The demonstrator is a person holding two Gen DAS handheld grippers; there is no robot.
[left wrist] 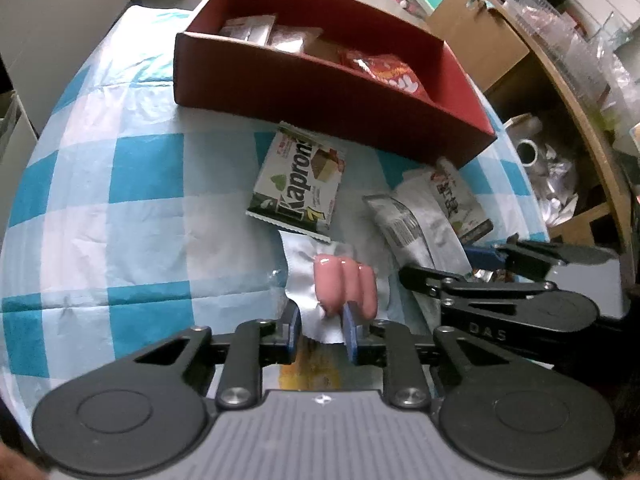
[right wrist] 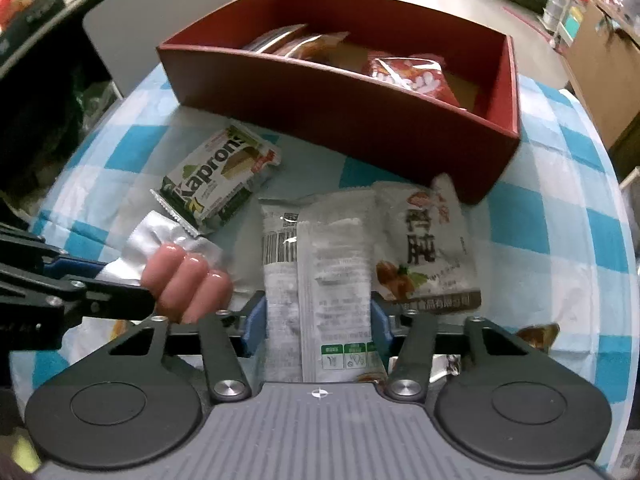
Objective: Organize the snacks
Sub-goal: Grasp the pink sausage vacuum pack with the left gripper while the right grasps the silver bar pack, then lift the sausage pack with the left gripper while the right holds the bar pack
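Red box [right wrist: 360, 128] partly filled; four packets remain ahead of your fingers.
Your left gripper [left wrist: 322, 326] pinches the sausage pack [left wrist: 344, 288]; your right gripper [right wrist: 318, 320] clamps the white packet [right wrist: 332, 280].

**Readable print on the snack packets**

A green-and-white wafer packet [left wrist: 298, 182] lying on the checked cloth reads "Kapron" in large dark letters, with a yellow "7" below the name. The black arm of the right gripper [left wrist: 486, 258] carries the pale letters "DAS". A white pouch [right wrist: 430, 244] shows large Chinese characters. A silver packet [right wrist: 316, 280] bears a barcode and print too small to read.
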